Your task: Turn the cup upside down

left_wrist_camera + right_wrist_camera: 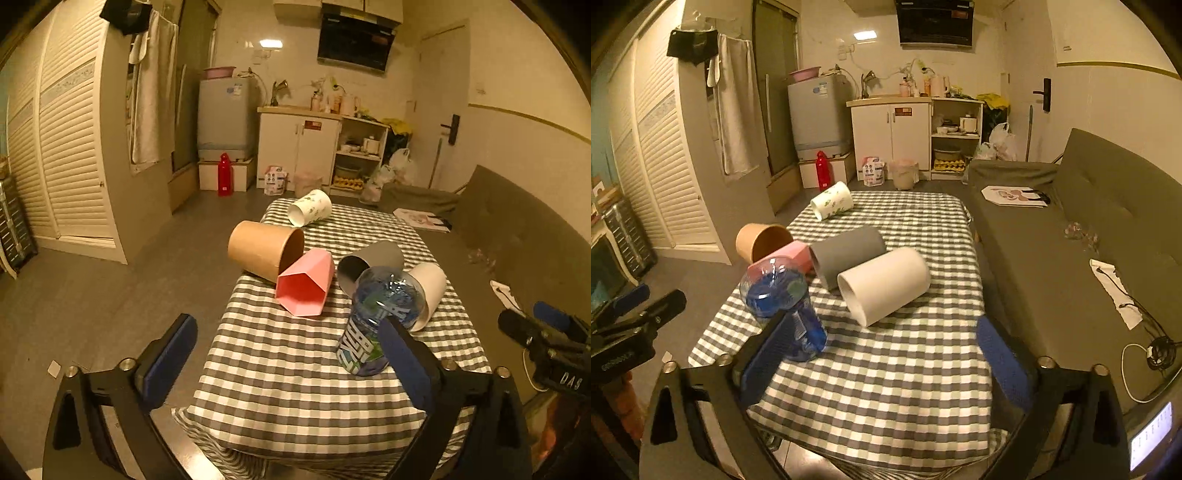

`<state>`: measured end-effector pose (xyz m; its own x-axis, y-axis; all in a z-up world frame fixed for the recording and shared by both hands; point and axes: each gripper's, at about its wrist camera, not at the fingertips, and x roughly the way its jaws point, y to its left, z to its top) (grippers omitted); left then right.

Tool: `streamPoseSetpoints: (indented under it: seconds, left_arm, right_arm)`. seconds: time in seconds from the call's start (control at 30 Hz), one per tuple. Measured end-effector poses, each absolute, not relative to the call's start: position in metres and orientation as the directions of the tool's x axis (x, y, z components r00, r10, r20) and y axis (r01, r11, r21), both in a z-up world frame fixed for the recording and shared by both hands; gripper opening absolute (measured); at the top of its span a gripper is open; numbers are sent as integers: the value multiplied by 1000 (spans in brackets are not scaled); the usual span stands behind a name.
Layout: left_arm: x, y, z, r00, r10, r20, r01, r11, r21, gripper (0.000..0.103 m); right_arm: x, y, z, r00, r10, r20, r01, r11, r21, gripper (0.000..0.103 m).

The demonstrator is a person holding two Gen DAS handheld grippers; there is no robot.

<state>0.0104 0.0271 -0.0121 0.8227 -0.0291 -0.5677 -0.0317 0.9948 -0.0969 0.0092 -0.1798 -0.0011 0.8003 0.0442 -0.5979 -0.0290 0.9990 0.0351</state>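
Note:
Several cups lie on their sides on the checked table point(280, 369): a brown one point(264, 249), a pink angular one point(304, 282), a grey one point(369, 262), a plain white one point(430, 291) and a floral white one point(309, 207) at the far end. A clear cup with a blue label point(373, 321) stands upside down near the front. My left gripper point(288, 354) is open and empty above the near table. My right gripper point(879, 350) is open and empty; the white cup point(882, 286) lies just ahead of it, the clear cup point(786, 306) by its left finger.
A grey sofa point(1071, 229) runs along the table's right side with papers and a cable on it. Open floor lies left of the table. The right gripper shows at the left wrist view's right edge point(546, 339). Cabinets and a washer stand at the back wall.

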Motion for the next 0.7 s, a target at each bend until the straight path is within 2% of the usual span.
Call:
streamPoseSetpoints:
  seconds: [0.7]
  left_arm:
    - [14,25,-24,828,0,-560,-45,997,-67,103]
  right_arm:
    - [19,-165,-31,772,19,-636,-37,999,-14,103]
